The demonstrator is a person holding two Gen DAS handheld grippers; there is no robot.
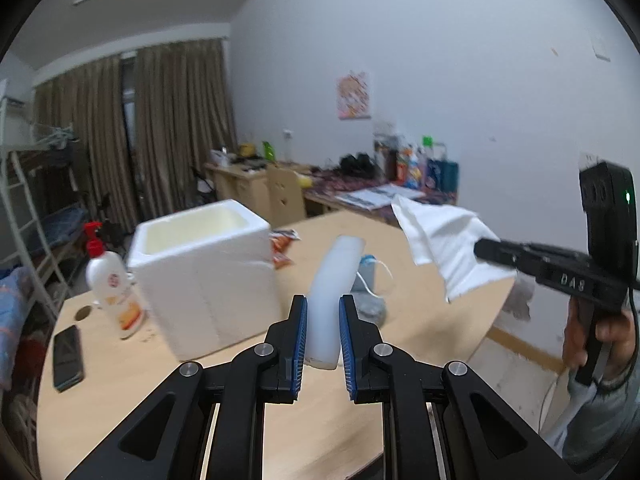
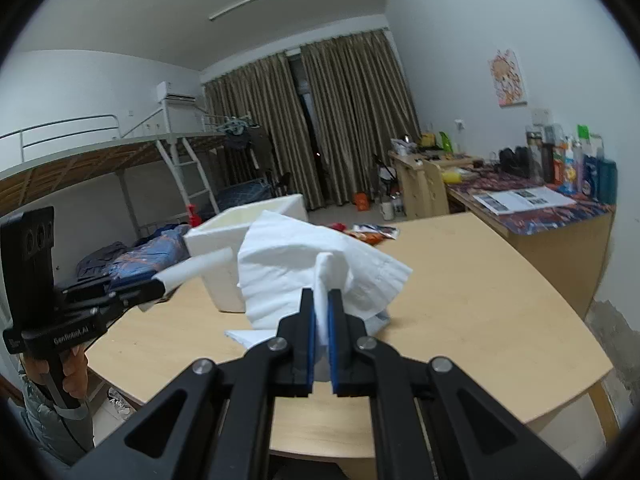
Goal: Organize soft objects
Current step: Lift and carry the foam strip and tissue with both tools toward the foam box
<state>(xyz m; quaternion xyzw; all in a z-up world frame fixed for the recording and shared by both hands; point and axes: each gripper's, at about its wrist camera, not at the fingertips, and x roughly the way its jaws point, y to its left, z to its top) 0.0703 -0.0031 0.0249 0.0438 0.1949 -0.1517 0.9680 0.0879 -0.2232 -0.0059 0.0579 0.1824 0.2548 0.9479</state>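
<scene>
My left gripper [image 1: 323, 304] is shut on a white foam strip [image 1: 334, 280] and holds it above the wooden table [image 1: 120, 392], to the right of a white foam box [image 1: 200, 276]. My right gripper [image 2: 321, 300] is shut on a white tissue cloth [image 2: 296, 268] and holds it in the air over the table [image 2: 480, 300]. The cloth [image 1: 444, 240] and the right gripper [image 1: 486, 249] also show at the right of the left wrist view. The left gripper [image 2: 160, 286] with the foam strip [image 2: 196, 266] shows at the left of the right wrist view, in front of the box [image 2: 240, 224].
A white spray bottle with a red top [image 1: 110, 284] and a black phone [image 1: 68, 356] lie left of the box. A small blue-capped item [image 1: 366, 272] and snack packets [image 1: 282, 248] lie behind the strip. A cluttered desk [image 2: 540, 200] stands at the far wall.
</scene>
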